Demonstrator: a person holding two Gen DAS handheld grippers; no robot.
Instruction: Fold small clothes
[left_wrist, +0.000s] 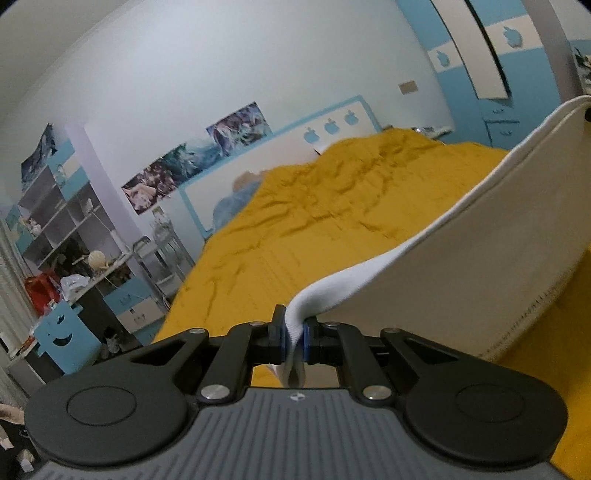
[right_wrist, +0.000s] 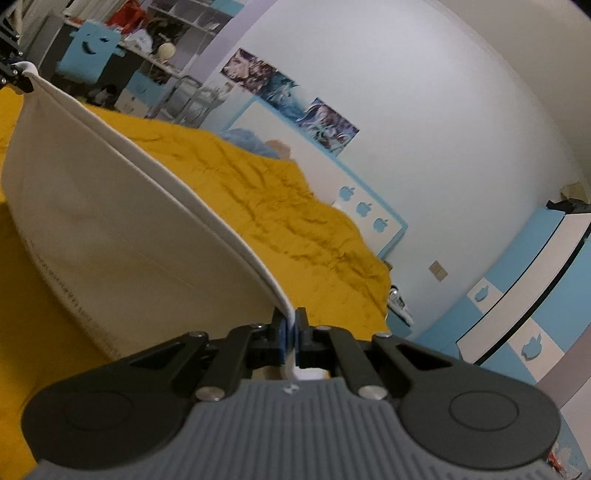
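Observation:
A small white garment (left_wrist: 480, 251) hangs stretched in the air between my two grippers, above a bed with a mustard-yellow cover (left_wrist: 314, 206). My left gripper (left_wrist: 294, 338) is shut on one end of its upper edge. My right gripper (right_wrist: 290, 338) is shut on the other end. In the right wrist view the garment (right_wrist: 122, 221) runs up to the left gripper (right_wrist: 14, 74) at the top left corner. Its stitched lower hem sags toward the bed cover (right_wrist: 280, 199).
A white and blue headboard (left_wrist: 280, 147) stands at the far end of the bed. Cluttered shelves and a desk (left_wrist: 74, 251) are to the left of the bed. A blue and white wardrobe (right_wrist: 524, 310) stands to the right.

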